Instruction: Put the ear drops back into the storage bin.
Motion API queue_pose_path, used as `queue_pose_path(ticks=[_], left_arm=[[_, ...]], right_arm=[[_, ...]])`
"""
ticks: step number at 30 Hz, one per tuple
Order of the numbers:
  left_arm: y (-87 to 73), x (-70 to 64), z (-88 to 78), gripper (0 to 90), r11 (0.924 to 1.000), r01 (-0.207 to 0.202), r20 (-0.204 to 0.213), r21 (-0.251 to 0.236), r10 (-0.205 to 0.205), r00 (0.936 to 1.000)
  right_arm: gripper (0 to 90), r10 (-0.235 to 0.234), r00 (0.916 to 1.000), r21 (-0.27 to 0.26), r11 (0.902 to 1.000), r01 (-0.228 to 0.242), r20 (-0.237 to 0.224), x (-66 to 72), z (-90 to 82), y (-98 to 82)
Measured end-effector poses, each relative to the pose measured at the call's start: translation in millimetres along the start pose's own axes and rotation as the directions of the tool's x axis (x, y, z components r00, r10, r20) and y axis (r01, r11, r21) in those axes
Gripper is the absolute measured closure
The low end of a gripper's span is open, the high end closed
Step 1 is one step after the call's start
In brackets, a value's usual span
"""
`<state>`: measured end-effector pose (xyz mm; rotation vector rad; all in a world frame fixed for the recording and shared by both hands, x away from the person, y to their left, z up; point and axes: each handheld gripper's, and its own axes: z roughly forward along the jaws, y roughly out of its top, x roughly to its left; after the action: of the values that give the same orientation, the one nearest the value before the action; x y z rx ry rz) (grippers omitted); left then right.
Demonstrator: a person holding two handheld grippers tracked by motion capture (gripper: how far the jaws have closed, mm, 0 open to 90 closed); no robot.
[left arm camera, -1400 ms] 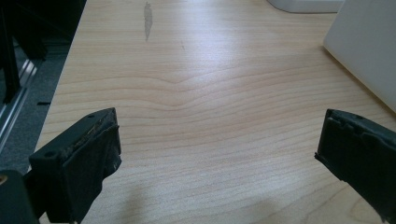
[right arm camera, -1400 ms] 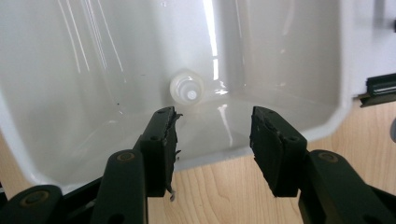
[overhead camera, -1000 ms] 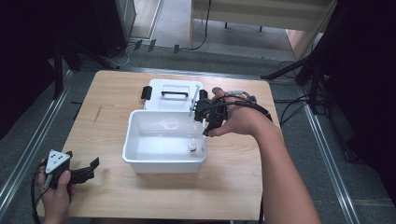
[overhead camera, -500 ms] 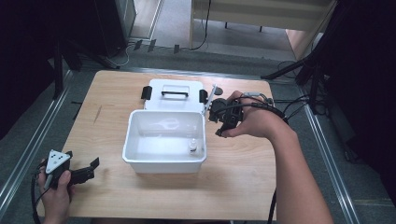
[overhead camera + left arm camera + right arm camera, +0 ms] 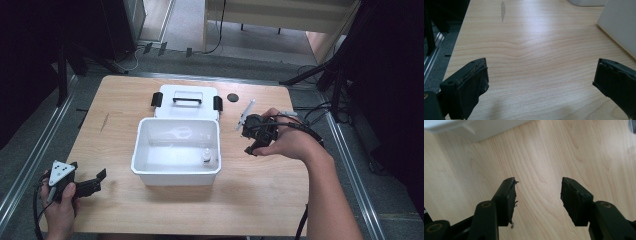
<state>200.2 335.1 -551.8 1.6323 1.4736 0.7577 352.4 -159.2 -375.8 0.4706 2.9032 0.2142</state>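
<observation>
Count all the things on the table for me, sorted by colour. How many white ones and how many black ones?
White: 4, the box, the lid, the little bottle inside the box, the syringe
Black: 1, the small round cap
Total: 5

bin (image 5: 176,172) ctr table | lid (image 5: 186,101) behind | bottle (image 5: 205,156) in bin
</observation>
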Motion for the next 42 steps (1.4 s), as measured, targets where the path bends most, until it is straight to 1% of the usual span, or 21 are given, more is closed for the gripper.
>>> queue_pose_path(ticks=[6,10,12,14,19,21,22,24,26,30,31,32,34,35,36,37,38,39,40,41,42], left_arm=[[0.0,-0.1,0.0,0.2,1.0000,0.000,0.000,0.000,0.000,1.0000],[0.0,-0.2,0.0,0.2,1.0000,-0.002,-0.002,0.000,0.002,1.0000],[0.0,-0.3,0.0,0.2,1.0000,-0.002,-0.001,0.002,0.002,1.0000],[0.0,-0.2,0.0,0.2,1.0000,-0.002,-0.001,0.002,0.002,1.0000],[0.0,-0.5,0.1,0.2,1.0000,-0.003,-0.003,0.003,0.003,1.0000],[0.0,-0.6,0.0,0.2,1.0000,-0.004,-0.003,0.003,0.004,1.0000],[0.1,-0.7,0.0,0.2,1.0000,-0.005,-0.002,0.004,0.005,1.0000],[0.1,-0.7,0.0,0.2,1.0000,-0.005,-0.002,0.004,0.005,1.0000],[0.1,-0.7,0.1,0.2,1.0000,-0.005,-0.002,0.004,0.005,1.0000],[0.0,-1.0,0.0,0.2,1.0000,-0.009,-0.004,0.002,0.009,1.0000],[0.0,-1.1,0.1,0.2,1.0000,-0.009,-0.004,0.003,0.009,1.0000],[0.1,-1.1,0.1,0.2,1.0000,-0.009,-0.004,0.003,0.009,0.9999],[0.0,-1.2,0.1,0.2,0.9999,-0.010,-0.005,0.003,0.010,0.9999],[0.1,-1.2,0.1,0.2,1.0000,-0.009,-0.005,0.002,0.009,0.9999],[0.1,-1.3,0.1,0.2,1.0000,-0.009,-0.005,0.003,0.009,0.9999],[0.1,-1.3,0.1,0.2,1.0000,-0.009,-0.006,0.003,0.009,0.9999],[0.1,-1.2,0.0,0.2,0.9999,-0.012,-0.004,0.005,0.012,0.9999],[0.1,-1.2,0.0,0.2,0.9999,-0.012,-0.004,0.006,0.012,0.9999],[0.1,-1.6,0.1,0.2,0.9999,-0.010,-0.005,0.005,0.010,0.9999],[0.1,-1.6,0.1,0.2,0.9999,-0.011,-0.006,0.005,0.011,0.9999],[0.1,-1.7,0.1,0.2,0.9999,-0.011,-0.007,0.005,0.011,0.9999]], right_arm=[[40.7,0.103,0.9945,-0.027,0.9944,-0.102,0.020,1.4,12.5,-28.6],[34.1,0.174,0.9838,-0.085,0.9818,-0.170,0.042,3.2,21.4,-51.7],[31.3,0.191,0.9801,-0.104,0.9771,-0.185,0.052,4.8,23.9,-59.6],[28.6,0.222,0.9732,-0.134,0.9679,-0.213,0.059,7.5,27.5,-69.8],[19.6,0.314,0.9463,-0.205,0.9338,-0.293,0.076,14.9,40.0,-95.9],[18.5,0.331,0.9401,-0.226,0.9247,-0.307,0.080,17.9,43.7,-103.6],[18.2,0.343,0.9358,-0.244,0.9170,-0.315,0.081,20.1,45.6,-107.7],[14.2,0.379,0.9216,-0.280,0.8965,-0.343,0.084,25.5,50.1,-117.6],[13.3,0.401,0.9127,-0.301,0.8825,-0.361,0.079,28.4,53.5,-123.3],[7.5,0.470,0.8800,-0.349,0.8375,-0.420,0.069,37.3,66.8,-142.0],[5.2,0.489,0.8698,-0.359,0.8251,-0.436,0.066,39.6,70.1,-146.1],[2.7,0.500,0.8633,-0.366,0.8170,-0.445,0.067,41.9,73.4,-150.0],[1.5,0.516,0.8531,-0.384,0.8049,-0.453,0.076,46.0,77.7,-155.6],[0.0,0.519,0.8513,-0.398,0.7989,-0.451,0.077,49.6,79.8,-159.6],[0.0,0.528,0.8464,-0.413,0.7887,-0.456,0.074,51.7,81.4,-162.4],[0.0,0.548,0.8341,-0.433,0.7680,-0.472,0.063,54.6,83.6,-167.3],[0.0,0.555,0.8300,-0.446,0.7589,-0.475,0.060,56.3,85.2,-170.5],[0.0,0.575,0.8161,-0.463,0.7401,-0.488,0.059,59.5,87.7,-175.7],[0.0,0.587,0.8078,-0.473,0.7269,-0.498,0.051,61.3,89.4,-178.7],[0.0,0.604,0.7953,-0.490,0.7083,-0.508,0.048,64.6,92.4,-185.3],[0.0,0.616,0.7865,-0.499,0.6968,-0.515,0.048,66.0,93.8,-188.8]])
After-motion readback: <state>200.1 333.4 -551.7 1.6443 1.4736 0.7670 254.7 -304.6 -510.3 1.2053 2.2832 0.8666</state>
